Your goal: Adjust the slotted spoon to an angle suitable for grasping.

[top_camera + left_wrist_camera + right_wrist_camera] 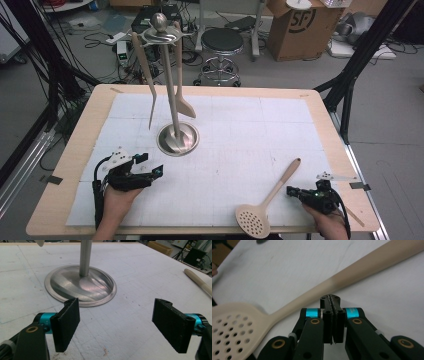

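Skimmer [265, 202] — cream, perforated round head; long tapering handle.

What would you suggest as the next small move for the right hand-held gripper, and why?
Probably open it before grasping. The right hand-held gripper is shut with nothing between its jaws, just short of the handle of the slotted spoon, which lies flat on the white mat. Open jaws could then straddle the handle.

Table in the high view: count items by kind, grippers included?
Hanging utensils: 2
Skimmer spoon lying flat: 1
Steel utensil stand: 1
Grippers, left gripper and right gripper: 2
Total: 6
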A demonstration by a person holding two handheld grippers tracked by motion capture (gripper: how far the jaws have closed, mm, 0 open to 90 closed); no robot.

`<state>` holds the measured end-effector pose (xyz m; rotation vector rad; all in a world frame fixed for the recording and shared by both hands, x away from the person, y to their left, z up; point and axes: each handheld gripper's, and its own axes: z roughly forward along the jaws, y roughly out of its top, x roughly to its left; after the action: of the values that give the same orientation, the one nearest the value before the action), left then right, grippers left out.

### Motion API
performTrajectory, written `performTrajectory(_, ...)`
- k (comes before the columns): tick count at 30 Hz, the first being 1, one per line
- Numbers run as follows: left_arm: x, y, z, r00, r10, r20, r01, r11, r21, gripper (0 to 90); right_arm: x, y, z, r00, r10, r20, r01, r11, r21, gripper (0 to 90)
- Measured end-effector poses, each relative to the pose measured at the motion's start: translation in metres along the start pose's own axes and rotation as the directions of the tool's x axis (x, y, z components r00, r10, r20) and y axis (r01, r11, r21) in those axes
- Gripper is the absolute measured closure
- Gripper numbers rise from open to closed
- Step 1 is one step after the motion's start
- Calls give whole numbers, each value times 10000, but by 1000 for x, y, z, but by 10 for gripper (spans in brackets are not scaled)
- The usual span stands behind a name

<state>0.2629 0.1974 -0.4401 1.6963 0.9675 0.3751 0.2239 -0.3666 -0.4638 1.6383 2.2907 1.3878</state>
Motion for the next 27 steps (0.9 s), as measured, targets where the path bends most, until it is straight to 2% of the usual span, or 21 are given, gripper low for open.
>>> performTrajectory(1,0,0,0,10000,1,-1,-1,10000,-7,230,4,-2,3,9999,-114,5,114,9997,225,898)
performTrajectory(5,0,0,-1,10000,1,40,-1,10000,-20,230,12,-3,6,9997,-215,-97,219,9989,416,899)
performTrajectory(8,0,0,-1,10000,-15,42,15,10000,-32,230,17,-3,10,9991,-130,-404,155,9978,639,899)
performTrajectory(11,0,-1,-1,10000,-32,27,32,10000,-7,230,22,-4,16,9991,-147,-391,165,9987,473,898)
performTrajectory(14,1,-1,1,10000,-36,-33,37,10000,67,230,22,-2,21,9988,-42,-482,60,9993,372,899)
performTrajectory(21,1,-1,2,10000,-26,-54,26,9999,106,230,34,10,37,9994,-340,28,338,9985,442,900)
performTrajectory(27,2,-2,0,9999,-54,-92,55,10000,80,230,38,24,50,9986,-533,58,527,9953,808,900)
